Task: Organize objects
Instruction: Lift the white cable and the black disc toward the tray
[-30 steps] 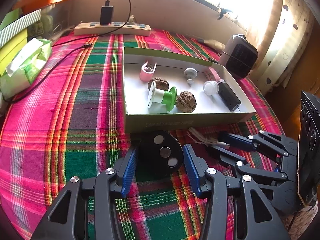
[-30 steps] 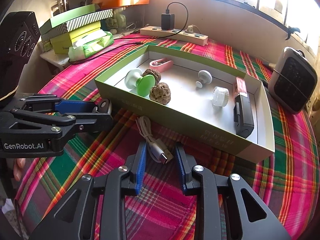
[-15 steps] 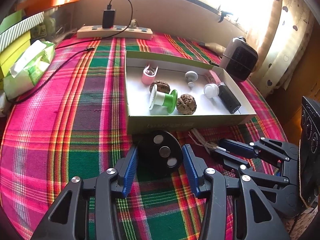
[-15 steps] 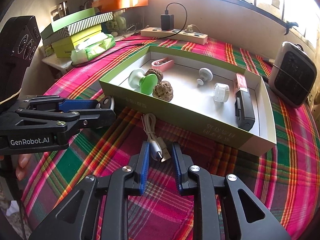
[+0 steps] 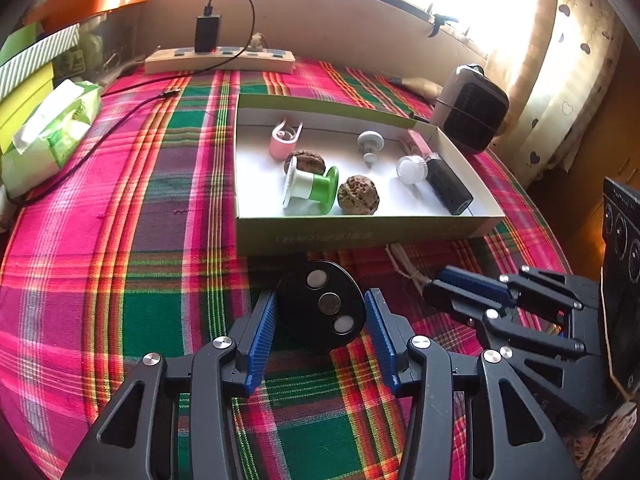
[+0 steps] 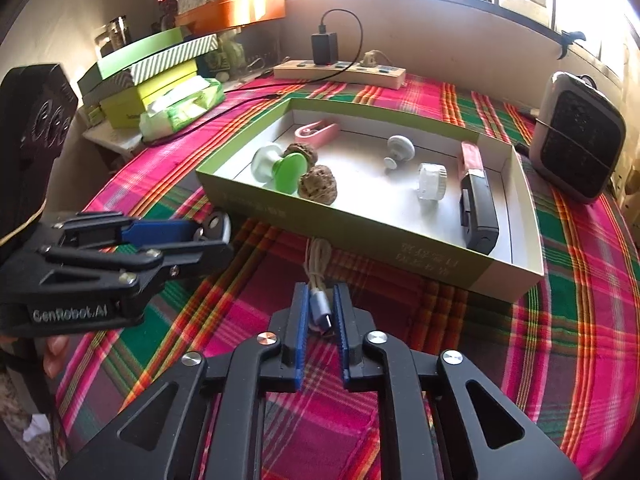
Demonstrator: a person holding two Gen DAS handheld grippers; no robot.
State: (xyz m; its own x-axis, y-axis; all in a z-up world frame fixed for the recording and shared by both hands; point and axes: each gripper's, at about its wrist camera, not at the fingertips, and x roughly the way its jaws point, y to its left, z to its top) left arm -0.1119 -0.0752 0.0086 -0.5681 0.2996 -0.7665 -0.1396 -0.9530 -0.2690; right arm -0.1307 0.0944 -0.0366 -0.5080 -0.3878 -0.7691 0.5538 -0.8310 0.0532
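R gripper point(image 6: 320, 314): fingers clenched on the metal USB plug of the bundled beige charging cable point(image 6: 318, 280). Plug sits between the pads, tip pointing back toward the wrist and a bit to its right; the cable's long axis runs straight ahead from the fingers, coil end stopping just short of the box wall. Cable is on the plaid-cloth table point(image 6: 520, 360), not lifted as far as I can tell.

L gripper point(image 5: 318, 314): fingers spread wide around the flat black oval disc with three round inserts point(image 5: 322, 306). Pads look close on both sides, contact unclear, so prob. not gripped yet. Disc's long axis slants from far-left to near-right between the fingers; its far end lies just short of the box.

Beyond both: shallow green-sided cardboard box w/ white floor point(image 5: 360, 234), already holding two walnuts, green-and-white spool, pink clip, white knob, white cap, black rectangular device.

Progress est.: most items boxed; cable and disc left outside, both at pick-up stage.
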